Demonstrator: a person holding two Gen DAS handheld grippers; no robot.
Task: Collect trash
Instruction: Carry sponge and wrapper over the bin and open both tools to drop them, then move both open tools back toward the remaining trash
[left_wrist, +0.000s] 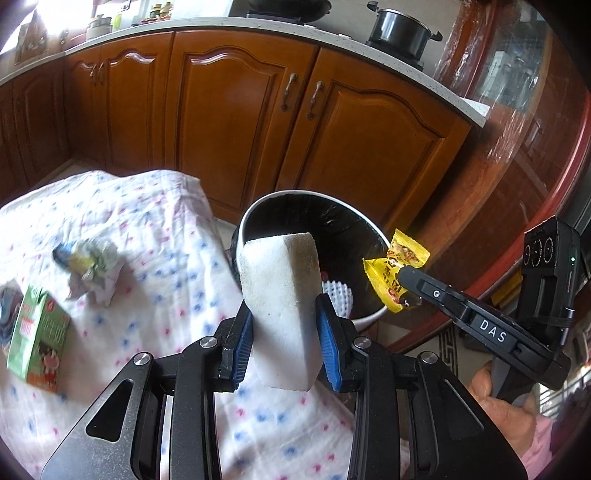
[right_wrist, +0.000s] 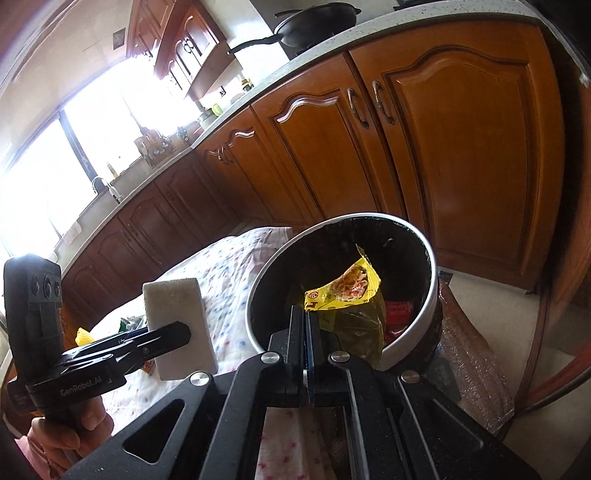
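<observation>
My left gripper is shut on a white sponge block, held upright just short of the trash bin's near rim. The bin is white-rimmed with a black liner and has trash at its bottom. My right gripper is shut on a yellow snack wrapper, which hangs over the bin opening. In the left wrist view the right gripper comes in from the right, the wrapper at the bin's right rim. In the right wrist view the left gripper shows with the sponge.
A table under a floral cloth holds a green carton and a crumpled wrapper bundle. Wooden kitchen cabinets stand behind the bin. A dark wooden frame rises at right. A person's hand grips the left handle.
</observation>
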